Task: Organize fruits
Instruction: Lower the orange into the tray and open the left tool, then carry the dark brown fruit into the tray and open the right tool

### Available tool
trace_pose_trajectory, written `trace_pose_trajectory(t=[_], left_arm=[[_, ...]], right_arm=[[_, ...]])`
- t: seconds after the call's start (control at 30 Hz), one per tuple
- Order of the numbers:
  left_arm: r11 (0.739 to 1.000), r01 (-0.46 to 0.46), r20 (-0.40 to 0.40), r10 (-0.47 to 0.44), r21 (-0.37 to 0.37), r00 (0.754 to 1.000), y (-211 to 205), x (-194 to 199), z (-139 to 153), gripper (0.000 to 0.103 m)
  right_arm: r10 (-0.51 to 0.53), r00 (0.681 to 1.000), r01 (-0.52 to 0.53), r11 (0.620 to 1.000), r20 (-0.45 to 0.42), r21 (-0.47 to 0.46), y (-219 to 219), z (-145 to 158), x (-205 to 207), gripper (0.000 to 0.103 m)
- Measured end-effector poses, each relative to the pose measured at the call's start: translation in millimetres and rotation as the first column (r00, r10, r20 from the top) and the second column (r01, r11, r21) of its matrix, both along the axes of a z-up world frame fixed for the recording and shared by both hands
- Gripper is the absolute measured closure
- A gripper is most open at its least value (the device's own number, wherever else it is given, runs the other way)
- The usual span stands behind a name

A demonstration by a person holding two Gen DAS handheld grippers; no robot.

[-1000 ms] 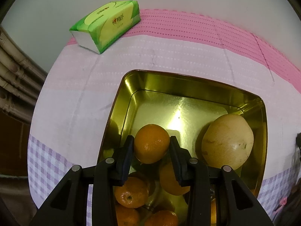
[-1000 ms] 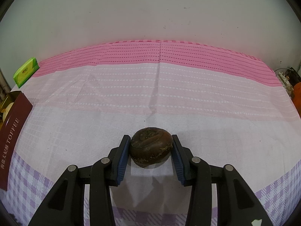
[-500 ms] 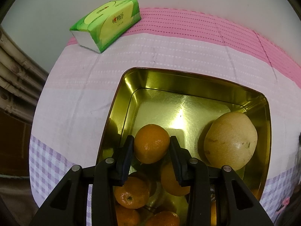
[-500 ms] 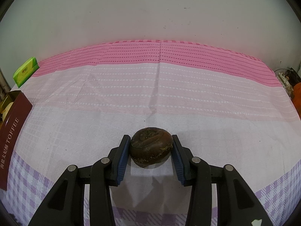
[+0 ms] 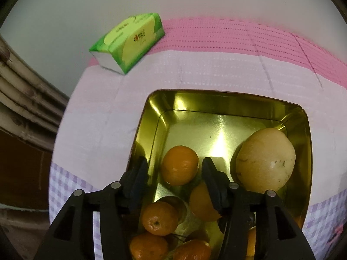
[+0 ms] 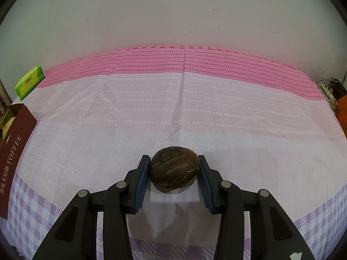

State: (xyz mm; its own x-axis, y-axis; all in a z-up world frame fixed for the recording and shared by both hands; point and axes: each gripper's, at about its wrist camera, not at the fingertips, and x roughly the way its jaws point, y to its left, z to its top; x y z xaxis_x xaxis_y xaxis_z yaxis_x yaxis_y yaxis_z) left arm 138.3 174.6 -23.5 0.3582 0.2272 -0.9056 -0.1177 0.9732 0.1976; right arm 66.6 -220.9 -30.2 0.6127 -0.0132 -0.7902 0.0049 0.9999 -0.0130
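A cloth of pink, white and lilac check bands (image 6: 173,108) covers the whole table under both cameras, its deep pink stripe running along the top against a pale wall (image 6: 173,10). In the left wrist view a shiny gold rectangular metal tin (image 5: 216,104) fills the lower middle and right of the frame; in the right wrist view its dark red outer side lettered TOFFEE shows at the left edge. A large pale yellow round fruit (image 5: 265,159) lies against the tin's right wall. A green and yellow tissue pack (image 5: 128,43) sits at the upper left on the cloth, well apart from the tin. Several small oranges (image 5: 159,217) are heaped at the tin's lower edge. The left gripper (image 5: 174,169) has black fingers whose jaws are opening, with one small round orange (image 5: 180,164) between them and a gap on each side, so the pads no longer press it. In the right wrist view, lower centre, the right gripper (image 6: 174,171) with blue pads is clamped on a dark brown wrinkled round fruit (image 6: 174,169) resting on the cloth.
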Motion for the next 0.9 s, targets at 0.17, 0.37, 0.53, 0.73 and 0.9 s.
trace_pose_trajectory(t=[0.17, 0.37, 0.53, 0.73, 0.9], left_arm=[[1.000, 0.003, 0.032, -0.004, 0.016, 0.999, -3, -8, 10, 0.049], [1.000, 0.000, 0.078, -0.002, 0.029, 0.997, -1, -23, 25, 0.046], [1.000, -0.002, 0.087, 0.000, 0.020, 0.996, 1, -37, 31, 0.044], [1.000, 0.003, 0.086, -0.004, 0.013, 0.996, 4, -50, 30, 0.042], [1.000, -0.024, 0.086, 0.024, -0.006, 0.996, 13, -59, 29, 0.042]], right_arm=[[0.001, 1.000, -0.001, 1.000, 0.000, -0.002, -1, -1, 0, 0.062], [0.001, 1.000, -0.001, 1.000, 0.000, -0.004, -1, -1, 1, 0.062], [0.001, 1.000, -0.001, 1.000, 0.000, -0.005, -1, 0, 1, 0.062], [0.004, 1.000, -0.004, 1.000, 0.000, 0.007, -4, 0, 0, 0.062], [0.005, 1.000, -0.005, 1.000, 0.000, -0.002, -5, 0, 0, 0.063]])
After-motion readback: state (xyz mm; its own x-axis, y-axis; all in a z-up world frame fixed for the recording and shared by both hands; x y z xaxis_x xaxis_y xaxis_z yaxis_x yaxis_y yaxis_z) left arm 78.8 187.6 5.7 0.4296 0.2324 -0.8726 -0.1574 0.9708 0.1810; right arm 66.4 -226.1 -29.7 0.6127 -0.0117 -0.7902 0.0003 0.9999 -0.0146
